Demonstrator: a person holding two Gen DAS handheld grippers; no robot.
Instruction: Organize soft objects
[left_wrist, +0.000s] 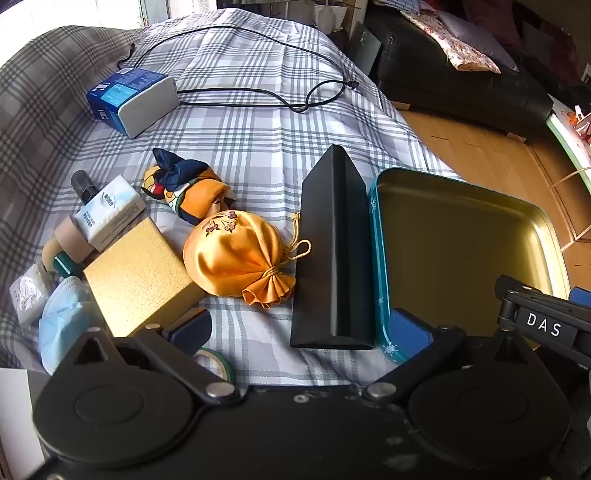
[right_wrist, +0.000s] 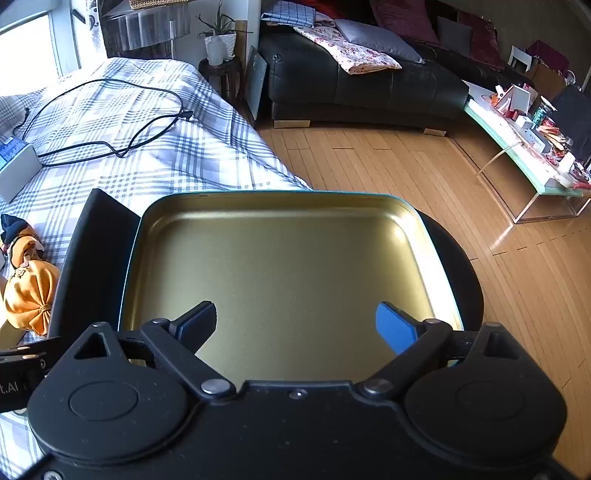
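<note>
An orange satin drawstring pouch lies on the plaid bed, left of a black triangular box. A knotted orange and navy cloth bundle lies just behind it. A crumpled blue face mask sits at the left edge. An empty teal tin with a gold inside stands at the right. My left gripper is open and empty, low over the bed in front of the pouch and black box. My right gripper is open and empty above the tin. The pouch and the bundle show at left.
A gold box, a white carton, tape rolls and a green tape ring crowd the left. A blue-white box and black cable lie further back. Wooden floor, a black sofa and a cluttered glass table are to the right.
</note>
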